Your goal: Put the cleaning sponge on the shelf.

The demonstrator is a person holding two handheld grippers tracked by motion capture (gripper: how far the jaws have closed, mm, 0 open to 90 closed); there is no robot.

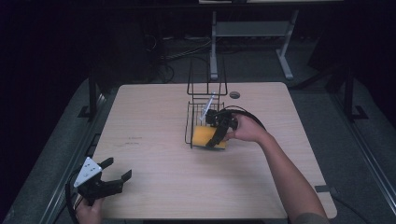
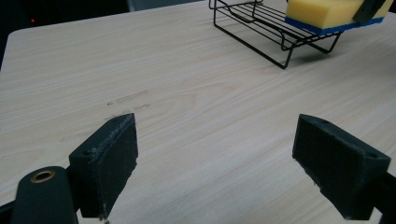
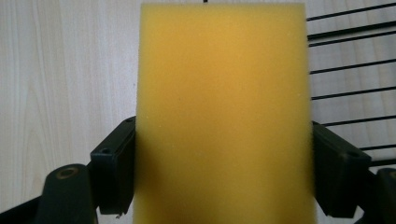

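Right hand-held gripper (image 1: 217,134) was clamped on the yellow sponge (image 3: 223,116), jaws pressing both its sides, at the front edge of the black wire rack (image 1: 196,122) mid-bench (image 1: 154,154). Sponge looked partly over the rack, not released; placing or removal seemed unfinished. Left hand-held gripper (image 2: 217,163) idle near the bench's front-left corner, jaws wide apart, empty. No readable writing.

The high view is looking forward and down over the whole tabletop (image 1: 154,182). The left gripper view is facing low across it toward the wire rack (image 2: 261,23), sharing rack and sponge (image 3: 224,116) with the right gripper view, which is pressing close.
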